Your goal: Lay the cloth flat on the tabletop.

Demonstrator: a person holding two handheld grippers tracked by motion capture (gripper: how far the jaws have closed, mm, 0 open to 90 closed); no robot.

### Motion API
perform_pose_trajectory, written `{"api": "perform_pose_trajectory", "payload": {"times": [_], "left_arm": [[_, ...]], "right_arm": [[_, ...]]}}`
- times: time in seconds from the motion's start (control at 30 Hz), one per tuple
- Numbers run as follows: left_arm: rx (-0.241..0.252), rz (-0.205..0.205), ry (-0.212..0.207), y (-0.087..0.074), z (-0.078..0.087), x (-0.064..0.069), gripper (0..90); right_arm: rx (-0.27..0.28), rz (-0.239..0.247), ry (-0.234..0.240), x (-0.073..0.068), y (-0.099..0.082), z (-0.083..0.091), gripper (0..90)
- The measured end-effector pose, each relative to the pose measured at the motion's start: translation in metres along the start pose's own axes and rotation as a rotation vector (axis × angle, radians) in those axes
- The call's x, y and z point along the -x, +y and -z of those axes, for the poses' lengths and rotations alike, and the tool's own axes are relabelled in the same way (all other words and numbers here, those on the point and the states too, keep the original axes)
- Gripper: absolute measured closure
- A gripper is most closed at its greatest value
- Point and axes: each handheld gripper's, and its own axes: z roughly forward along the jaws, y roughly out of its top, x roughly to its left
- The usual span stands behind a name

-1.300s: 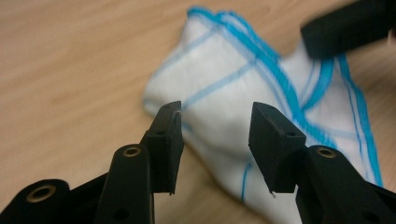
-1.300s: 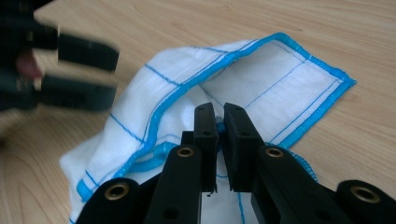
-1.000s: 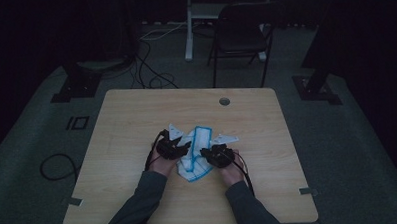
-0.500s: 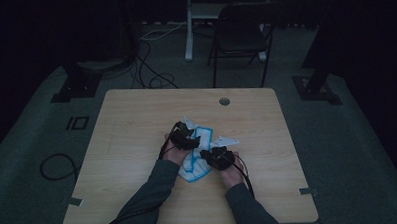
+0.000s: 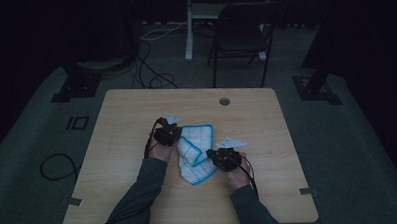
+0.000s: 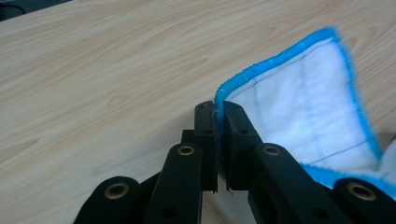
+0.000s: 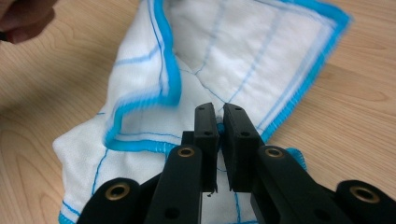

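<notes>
High view, wooden table (image 5: 126,119), dark room

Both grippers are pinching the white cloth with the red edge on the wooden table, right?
Nearly. The edge is blue, not red: the right gripper view shows it on the white cloth. The rest holds: the left gripper and the right gripper both pinch it over the wooden table.

Left gripper (image 5: 168,133) sat ahead of and left of the right gripper (image 5: 223,157), well apart. Both forearms came in from the near edge, sleeves dark. Left jaws had just been closing and stood pinched on a cloth (image 6: 299,116) edge. Right jaws stood nearly together, apparently clamping the same cloth. Both pointed forward, low.
</notes>
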Motion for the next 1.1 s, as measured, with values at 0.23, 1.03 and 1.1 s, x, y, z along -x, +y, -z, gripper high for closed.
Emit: {"api": "perform_pose_trajectory", "payload": {"times": [0.23, 1.03, 1.1], "left_arm": [[-0.009, 0.072, 0.005, -0.026, 0.012, -0.017, 86.1], [-0.074, 0.170, 0.000, -0.082, 0.039, -0.033, 76.9], [-0.059, 0.183, 0.003, -0.082, 0.043, -0.036, 71.4]], "right_arm": [[0.009, 0.013, -0.015, -0.001, 0.000, 0.010, 85.7], [0.003, 0.054, 0.029, -0.027, -0.011, 0.022, 87.5], [-0.002, 0.052, 0.034, -0.029, -0.015, 0.021, 87.5]]}}
